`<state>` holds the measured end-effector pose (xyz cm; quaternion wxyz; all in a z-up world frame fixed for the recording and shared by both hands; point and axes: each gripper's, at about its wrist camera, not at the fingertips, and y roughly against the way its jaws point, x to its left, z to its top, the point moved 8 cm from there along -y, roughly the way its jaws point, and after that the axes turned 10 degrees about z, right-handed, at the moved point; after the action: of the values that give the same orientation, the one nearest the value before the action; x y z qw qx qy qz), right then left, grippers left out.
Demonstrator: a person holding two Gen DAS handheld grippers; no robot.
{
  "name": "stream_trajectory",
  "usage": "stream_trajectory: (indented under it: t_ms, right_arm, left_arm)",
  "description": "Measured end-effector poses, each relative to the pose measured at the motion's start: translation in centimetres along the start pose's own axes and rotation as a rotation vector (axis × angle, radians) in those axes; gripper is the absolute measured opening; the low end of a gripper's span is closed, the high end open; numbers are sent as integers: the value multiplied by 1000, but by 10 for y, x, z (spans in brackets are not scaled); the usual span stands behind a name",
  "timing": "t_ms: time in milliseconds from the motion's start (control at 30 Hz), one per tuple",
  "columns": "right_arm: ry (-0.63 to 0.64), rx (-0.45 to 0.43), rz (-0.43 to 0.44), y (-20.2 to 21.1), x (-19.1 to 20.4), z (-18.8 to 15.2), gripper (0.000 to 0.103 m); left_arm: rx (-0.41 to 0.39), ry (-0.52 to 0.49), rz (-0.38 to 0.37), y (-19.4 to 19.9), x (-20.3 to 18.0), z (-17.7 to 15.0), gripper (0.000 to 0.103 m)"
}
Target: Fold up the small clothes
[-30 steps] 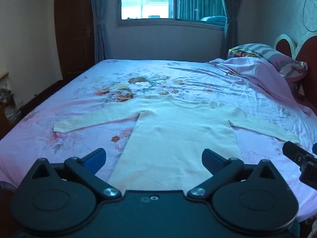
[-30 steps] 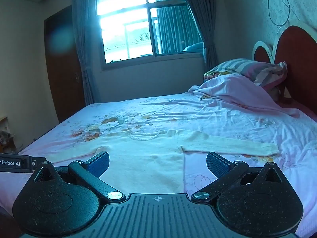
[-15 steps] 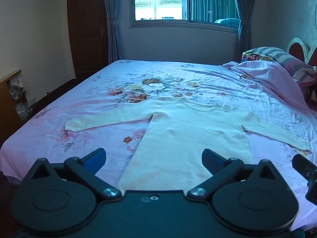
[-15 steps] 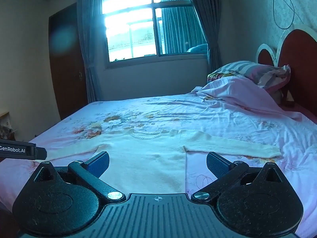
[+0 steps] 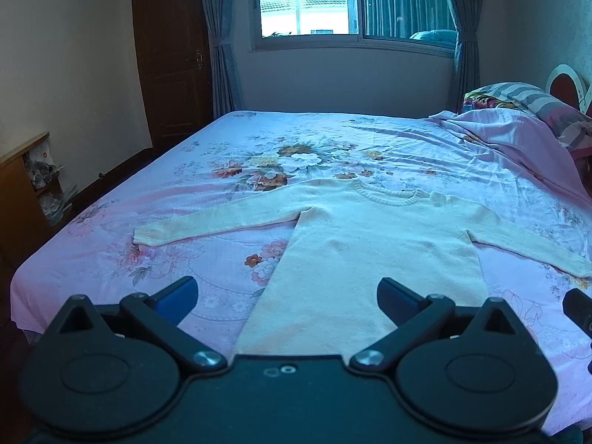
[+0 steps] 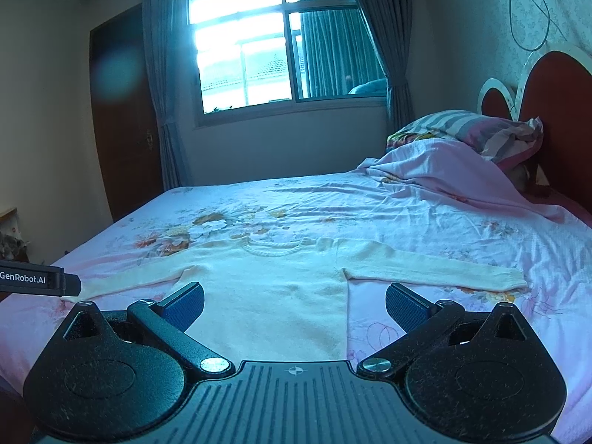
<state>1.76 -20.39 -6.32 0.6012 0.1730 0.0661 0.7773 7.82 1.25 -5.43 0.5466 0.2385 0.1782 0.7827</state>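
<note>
Both views have shifted since a second ago: the left wrist view now takes in more of the left wall, door and cabinet, with the sweater sitting further right in it, while the right wrist view has changed only slightly.

A cream long-sleeved knit sweater (image 5: 373, 244) (image 6: 273, 296) lies flat on the pink floral bed sheet (image 5: 333, 140) (image 6: 462, 229), collar toward the far side and hem toward the near edge of the bed. Both sleeves are spread out, one to the left and one to the right, each lying straight on the sheet.

The left gripper (image 5: 286, 292) hovers above the near edge of the bed over the sweater's lower left part, its jaws spread wide with nothing between them. The right gripper (image 6: 294, 301) hovers over the lower right part of the sweater, also wide open and empty. Neither touches the cloth. The tip of the right gripper shows at the right edge of the left wrist view, and the left one shows at the left edge of the right wrist view.

At the far right of the bed lie a rumpled pink blanket (image 5: 510, 137) (image 6: 436, 166) and a striped pillow (image 5: 532, 100) (image 6: 470, 129), against a red headboard (image 6: 555, 118). A curtained window (image 5: 351, 0) (image 6: 288, 51) is in the far wall, a dark wooden door (image 5: 170, 51) (image 6: 122, 118) on the left.
</note>
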Motion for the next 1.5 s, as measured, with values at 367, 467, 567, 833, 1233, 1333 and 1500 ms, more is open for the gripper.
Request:
stream_trajectory:
  t_ms: [367,467,567,833,1233,1333,1500]
  right_arm:
    - [-6,-3,-4,-1,-2,-2,103]
    - [-4,-9,-5,0,-1,-2,103]
    - [-7,-12,-3,0,-1,-3,103]
    - [-9,-13,-5,0,-1,-3,103]
    - [-8,-8,-6,-1,-1,-5,103]
    - [-10,-5,-9,-3,-1,-5,103]
    - [-15,3,-9,-6,-2,-7,103]
  left_arm:
    - [1,-6,2,-2,-1,1,102]
    - [2,-6,-1,-2,-1,1,102]
    - [-2,-6,-1,-1,-1,1,102]
    - [0,-7,-1,0,-1,0,102]
    - [3,-8,2,0,-1,0,102]
    - [2,-11,3,-1,-1,0,102]
    - [7,-8,2,-2,-2,0,101]
